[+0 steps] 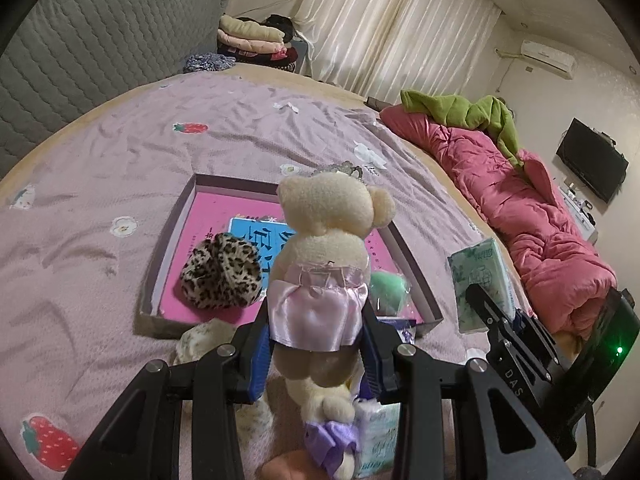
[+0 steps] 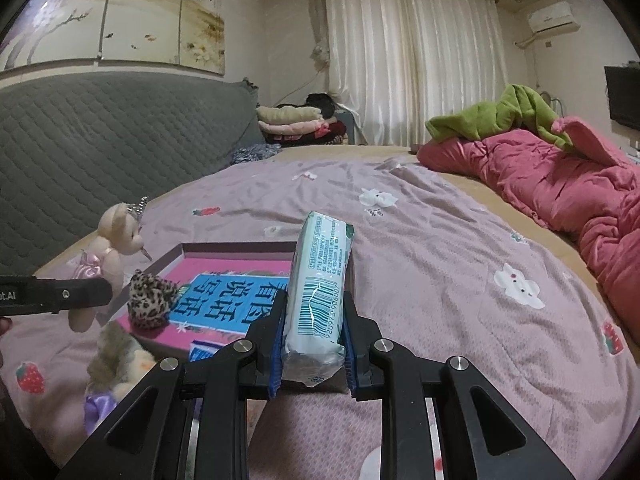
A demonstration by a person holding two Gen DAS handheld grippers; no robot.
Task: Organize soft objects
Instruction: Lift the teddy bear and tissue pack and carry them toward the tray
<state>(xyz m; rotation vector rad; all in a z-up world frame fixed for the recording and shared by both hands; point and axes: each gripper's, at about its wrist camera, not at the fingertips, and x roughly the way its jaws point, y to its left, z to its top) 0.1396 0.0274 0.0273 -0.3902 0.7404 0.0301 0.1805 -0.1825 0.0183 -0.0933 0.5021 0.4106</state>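
Observation:
My left gripper (image 1: 316, 336) is shut on a cream teddy bear (image 1: 328, 232) in a pink satin skirt, held upright by its waist above the near edge of a shallow box (image 1: 168, 236). In the box lie a leopard-print scrunchie (image 1: 222, 274) and a green sponge (image 1: 388, 284) on a pink printed bottom. My right gripper (image 2: 312, 344) is shut on a pale green tissue pack (image 2: 320, 288), held on end just right of the box (image 2: 240, 245). The right wrist view shows the bear (image 2: 114, 240) at far left. A second bear (image 1: 328, 420) with a purple bow lies on the bed below my left gripper.
A lilac bedspread (image 1: 120, 152) covers the bed. A pink quilt (image 1: 540, 216) with a green garment (image 1: 480, 116) lies along the right side. Folded clothes (image 1: 252, 40) are stacked beyond the grey padded headboard (image 1: 100, 48). Another tissue pack (image 1: 376, 436) lies beside the second bear.

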